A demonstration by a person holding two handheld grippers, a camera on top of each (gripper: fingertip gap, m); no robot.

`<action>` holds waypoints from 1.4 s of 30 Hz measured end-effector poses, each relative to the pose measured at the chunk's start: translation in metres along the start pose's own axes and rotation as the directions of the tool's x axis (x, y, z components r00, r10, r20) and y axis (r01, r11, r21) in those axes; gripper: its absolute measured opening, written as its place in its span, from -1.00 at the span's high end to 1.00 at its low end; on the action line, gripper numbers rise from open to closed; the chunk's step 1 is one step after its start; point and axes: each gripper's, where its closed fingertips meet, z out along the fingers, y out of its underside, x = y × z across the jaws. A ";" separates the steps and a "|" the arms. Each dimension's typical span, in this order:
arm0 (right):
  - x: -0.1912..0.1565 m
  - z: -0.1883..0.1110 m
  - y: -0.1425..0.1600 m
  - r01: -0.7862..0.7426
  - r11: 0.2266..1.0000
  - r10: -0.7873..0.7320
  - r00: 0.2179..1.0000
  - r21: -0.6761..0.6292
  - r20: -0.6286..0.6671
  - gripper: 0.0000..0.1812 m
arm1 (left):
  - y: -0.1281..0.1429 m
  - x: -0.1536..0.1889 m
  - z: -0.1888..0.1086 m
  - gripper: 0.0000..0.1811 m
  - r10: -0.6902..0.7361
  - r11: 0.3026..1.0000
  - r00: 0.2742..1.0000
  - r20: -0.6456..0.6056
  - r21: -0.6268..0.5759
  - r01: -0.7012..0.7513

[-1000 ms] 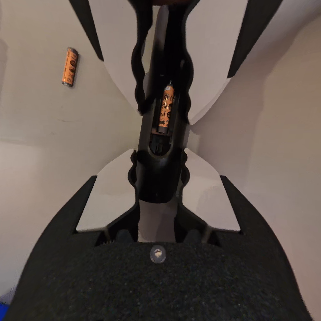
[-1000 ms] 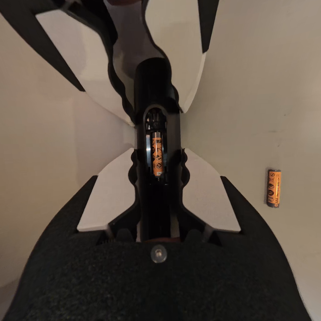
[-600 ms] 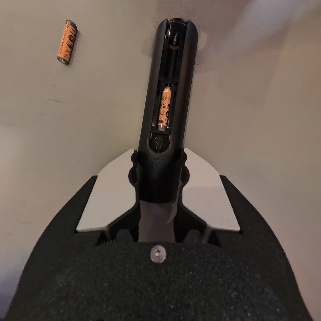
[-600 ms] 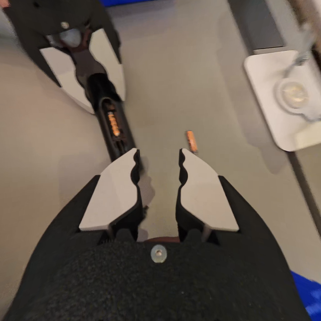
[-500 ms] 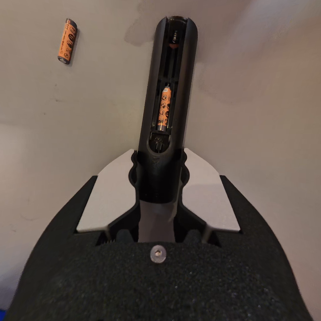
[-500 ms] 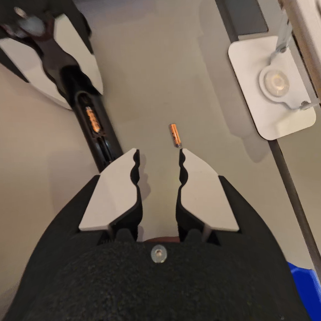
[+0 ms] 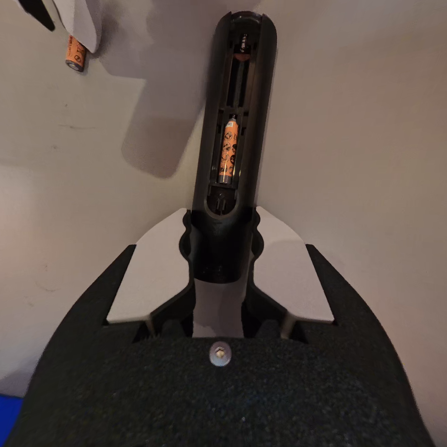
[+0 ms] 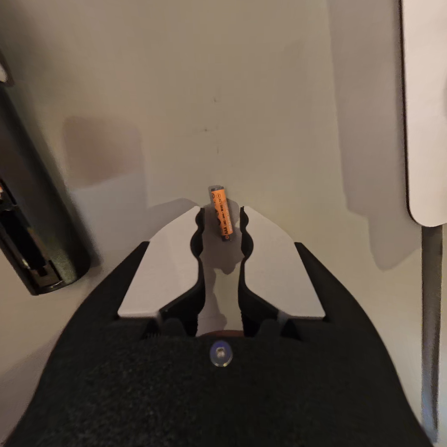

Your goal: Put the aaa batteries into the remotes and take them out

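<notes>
- Left claw (image 7: 221, 217) clamped the black remote (image 7: 238, 101), 1 AAA battery (image 7: 228, 151) seated inside.
- Right claw (image 8: 221, 212) gaped, straddling the loose AAA battery (image 8: 221, 214) on the worktop (image 8: 290, 121).

The left gripper (image 7: 221, 212) fills the lower half of the view, its two pale fingers (image 7: 159, 263) closed on the near end of a black remote (image 7: 238, 116). The remote runs straight ahead from the fingertips, lying on a pale table (image 7: 350, 121) with its battery bay open and facing up. One orange battery (image 7: 228, 150) sits in the nearer slot of the bay; the farther slot holds none, with a spring showing at the far end. Ahead and to the left, a loose battery (image 7: 75, 56) lies on the table, its far end hidden under the tip of the right gripper (image 7: 82, 24).
</notes>
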 end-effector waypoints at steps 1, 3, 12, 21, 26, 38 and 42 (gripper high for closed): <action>0.000 0.003 0.001 0.010 1.000 -0.010 1.000 -0.017 0.007 0.70 | 0.000 0.000 -0.002 0.48 -0.004 1.000 1.000 -0.005 0.004 0.004; -0.001 0.007 0.000 -0.002 1.000 0.003 0.999 -0.024 0.044 0.74 | -0.002 0.000 -0.006 0.48 -0.009 1.000 1.000 -0.009 0.020 0.009; -0.010 0.006 0.000 -0.054 0.999 0.054 0.993 0.000 0.101 0.89 | -0.017 0.005 -0.023 0.48 -0.016 0.996 0.999 -0.031 0.086 0.019; -0.039 -0.080 -0.038 -0.307 0.824 0.251 0.951 0.476 0.181 0.89 | -0.008 -0.001 -0.008 0.48 -0.050 0.998 0.999 -0.011 0.039 0.050; -0.078 -0.137 -0.057 -0.429 0.558 0.243 0.903 0.710 0.354 0.89 | -0.006 -0.001 -0.002 0.48 -0.053 0.998 0.999 -0.005 0.029 0.053; -0.107 -0.154 -0.050 -0.652 0.198 0.276 0.753 0.732 0.597 0.89 | -0.021 0.002 -0.014 0.44 -0.104 0.982 0.994 -0.045 0.152 0.110; -0.107 -0.136 -0.050 -0.661 0.222 0.326 0.743 0.717 0.584 0.89 | -0.044 -0.002 -0.031 0.45 -0.153 0.932 0.985 -0.082 0.318 0.171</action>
